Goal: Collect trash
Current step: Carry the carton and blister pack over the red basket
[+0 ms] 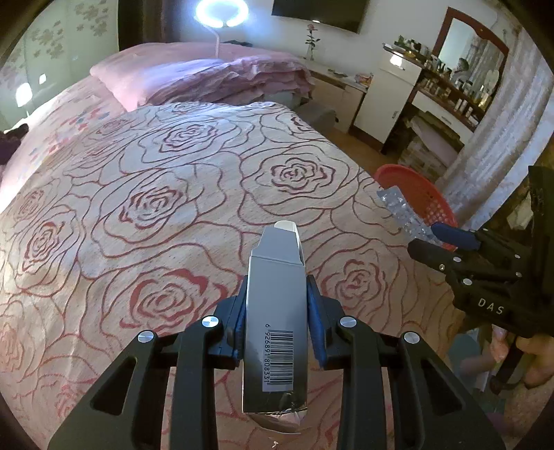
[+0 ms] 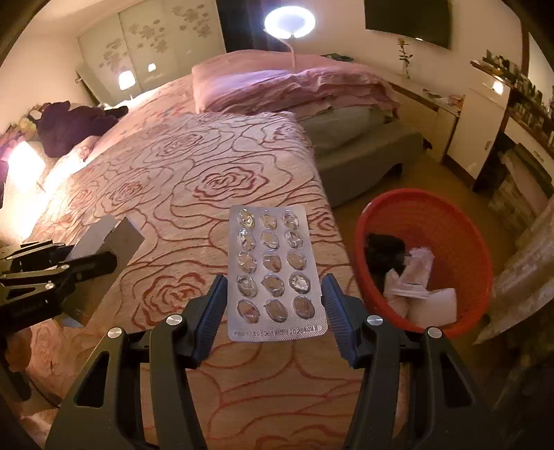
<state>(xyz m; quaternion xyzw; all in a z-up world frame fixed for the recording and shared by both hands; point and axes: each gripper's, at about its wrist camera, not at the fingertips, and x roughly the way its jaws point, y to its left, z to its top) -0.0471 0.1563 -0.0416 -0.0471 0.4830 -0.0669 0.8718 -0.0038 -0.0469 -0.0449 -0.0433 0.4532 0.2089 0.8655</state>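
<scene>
My left gripper (image 1: 277, 311) is shut on a narrow grey carton (image 1: 277, 287) with a barcode, held above the rose-patterned bed cover (image 1: 155, 207). My right gripper (image 2: 275, 304) is shut on an empty silver blister pack (image 2: 273, 270), its pads pressing on both long edges. A red mesh basket (image 2: 446, 221) stands on the floor right of the bed, with white paper (image 2: 419, 277) and something black inside. In the left wrist view the right gripper (image 1: 432, 240) and blister pack (image 1: 398, 211) hang by the basket (image 1: 422, 194). The right wrist view shows the left gripper (image 2: 83, 258) and carton (image 2: 107, 235) at far left.
A folded pink quilt (image 2: 294, 86) lies at the bed's far end and dark purple clothes (image 2: 72, 124) at its left. A white cabinet (image 1: 387, 97) and a cluttered dresser with mirror (image 1: 460, 69) line the right wall. A ring light (image 2: 289, 20) glows behind the bed.
</scene>
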